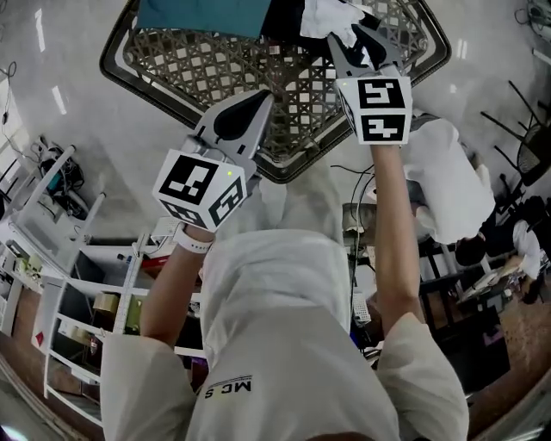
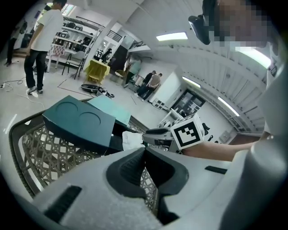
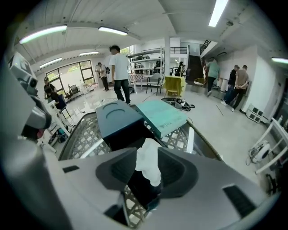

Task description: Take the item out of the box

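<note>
A dark teal box (image 3: 118, 119) lies on a lattice tabletop (image 1: 258, 65), with its lighter teal lid (image 3: 163, 116) beside it. A crumpled white item (image 3: 148, 162) sits at the box's open end on something black. My right gripper (image 3: 147, 170) is open, and the white item lies in the gap between its jaws, not pinched. In the head view the right gripper (image 1: 357, 39) reaches over the white item (image 1: 331, 17) at the far right of the box (image 1: 202, 15). My left gripper (image 1: 258, 108) hovers over the lattice nearer to me, jaws shut and empty (image 2: 145, 155).
The lattice tabletop has a dark raised rim (image 1: 112, 62). White shelving racks (image 1: 77, 284) stand at my lower left. A person in a white shirt (image 3: 119, 72) and others stand far off across the hall floor. A yellow chair (image 3: 174, 85) sits beyond the table.
</note>
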